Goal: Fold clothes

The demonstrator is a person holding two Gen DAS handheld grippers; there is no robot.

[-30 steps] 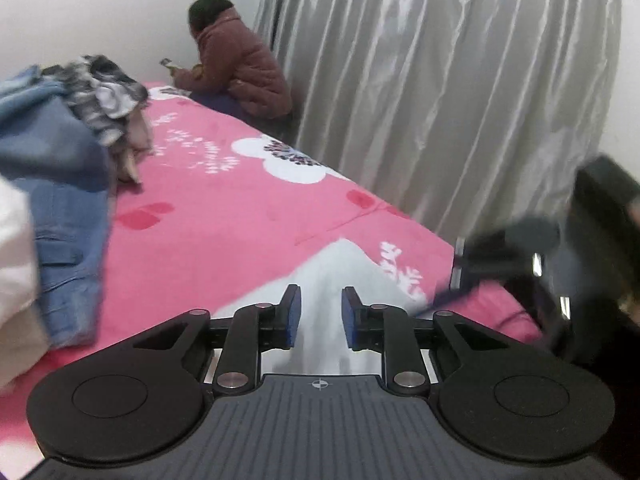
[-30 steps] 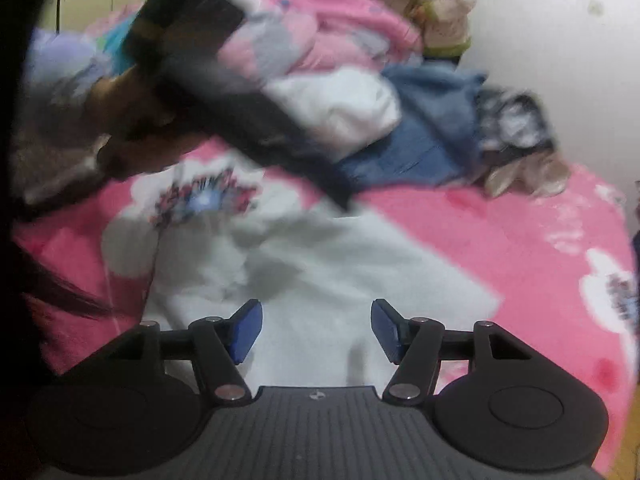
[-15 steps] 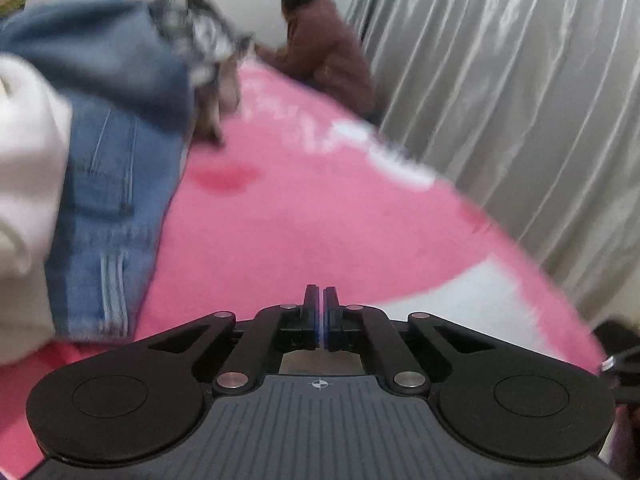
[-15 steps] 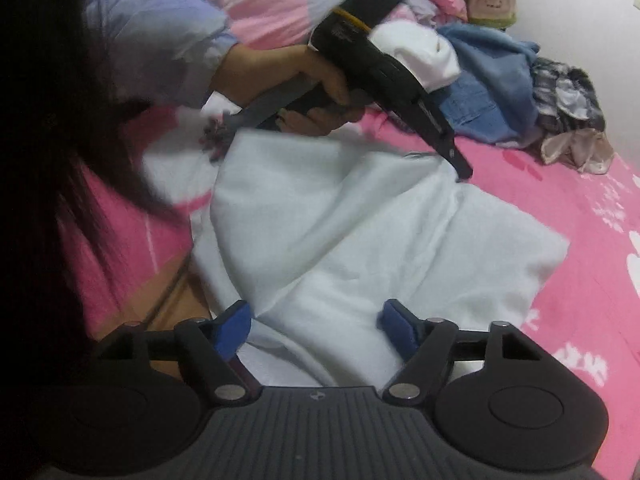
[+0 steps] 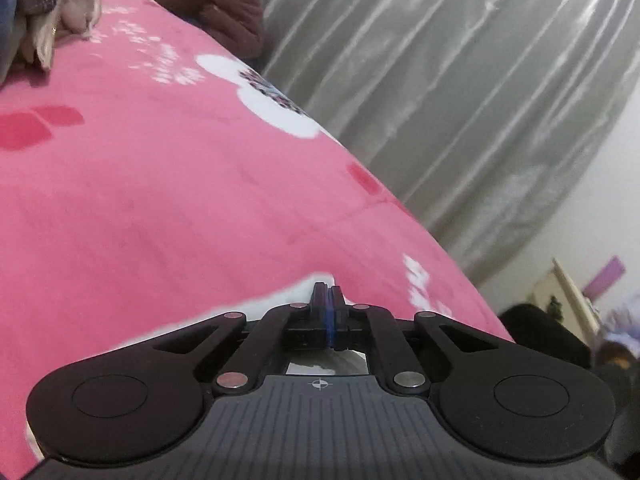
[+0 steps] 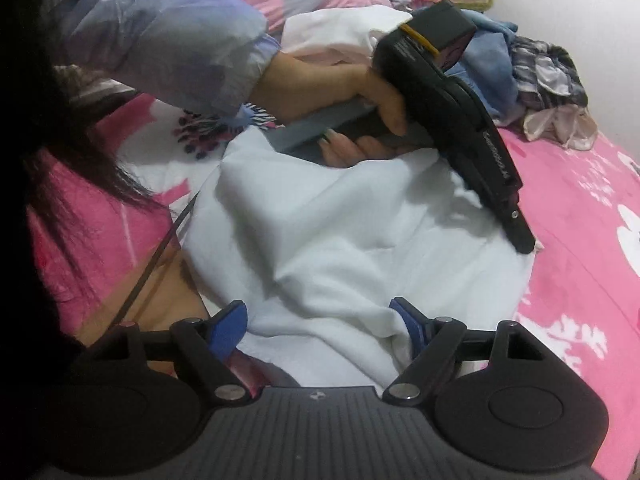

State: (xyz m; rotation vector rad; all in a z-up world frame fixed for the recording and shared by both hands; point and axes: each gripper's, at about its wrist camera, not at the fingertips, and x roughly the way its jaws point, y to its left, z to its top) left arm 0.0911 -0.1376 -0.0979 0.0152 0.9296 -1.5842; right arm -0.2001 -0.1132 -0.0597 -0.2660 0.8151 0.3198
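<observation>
Nearest, the right hand-held gripper (image 6: 318,322) has just been spreading its blue-padded jaws, which now stand wide apart over the near edge of the pale white fleece garment (image 6: 340,240). A bunched fold of that cloth lies between the pads, which do not press on it. The garment is spread in rumpled folds on the pink flower-printed bed blanket (image 6: 580,248). Further along it, the person's left hand (image 6: 360,96), coming out of a pale blue and lilac patterned sleeve (image 6: 160,36), grips the handle of the left hand-held gripper (image 6: 522,240). Its black fingers are clenched together at the garment's far corner; from its own camera the tips (image 5: 328,294) sit pressed shut at the white cloth's edge, and I cannot tell whether cloth is pinched between them. Beyond lies a heap of unfolded clothes (image 6: 520,68), blue denim and grey plaid. Farthest off, a silver-grey curtain (image 5: 460,80) hangs behind a seated person in a maroon jacket (image 5: 224,4).
</observation>
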